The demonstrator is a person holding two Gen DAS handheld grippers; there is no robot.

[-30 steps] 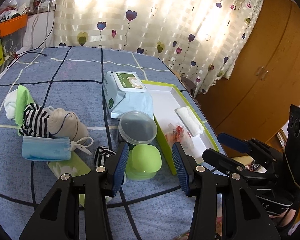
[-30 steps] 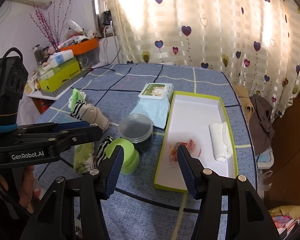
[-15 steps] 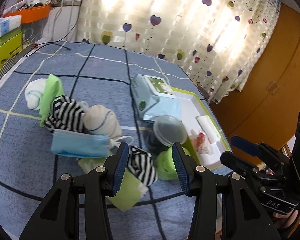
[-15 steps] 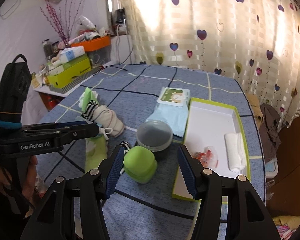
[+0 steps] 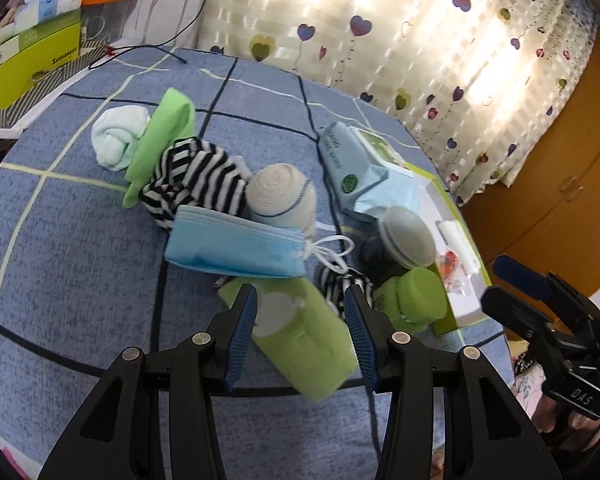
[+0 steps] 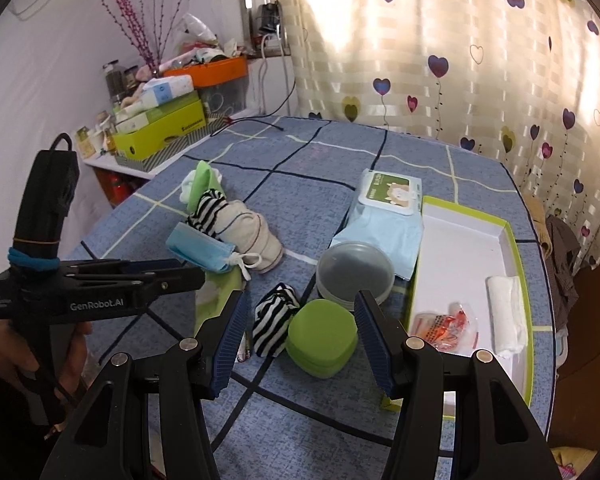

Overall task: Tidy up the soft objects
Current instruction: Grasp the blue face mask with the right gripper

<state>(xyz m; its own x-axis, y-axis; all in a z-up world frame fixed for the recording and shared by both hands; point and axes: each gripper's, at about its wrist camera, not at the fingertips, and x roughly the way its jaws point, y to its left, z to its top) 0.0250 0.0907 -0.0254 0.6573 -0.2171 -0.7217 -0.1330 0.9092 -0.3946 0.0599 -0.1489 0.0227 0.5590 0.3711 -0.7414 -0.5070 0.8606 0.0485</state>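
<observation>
My left gripper (image 5: 300,304) is open and low over a flat green pack (image 5: 304,336), which lies between its fingers untouched. Just beyond lie a blue face mask (image 5: 236,248), a beige rolled sock (image 5: 280,196), a striped sock (image 5: 196,184), a green cloth (image 5: 160,140) and a white rolled sock (image 5: 116,140). My right gripper (image 6: 300,308) is open above a small striped sock (image 6: 274,320) and a green lidded box (image 6: 322,336). A white tray with a green rim (image 6: 460,248) holds a rolled white towel (image 6: 506,316) and a red packet (image 6: 444,326).
A clear lidded tub (image 6: 354,274) and a pack of wet wipes (image 6: 388,216) sit beside the tray on the blue checked tablecloth (image 5: 80,280). Boxes and an orange bin (image 6: 216,72) crowd a shelf at the left. Heart-print curtains hang behind, with a wooden wardrobe (image 5: 560,160) at the right.
The left gripper has swung left and sunk toward the sock pile, so the green pack now lies between its fingers. The right gripper has drifted left, away from the tray. Both have stayed open.
</observation>
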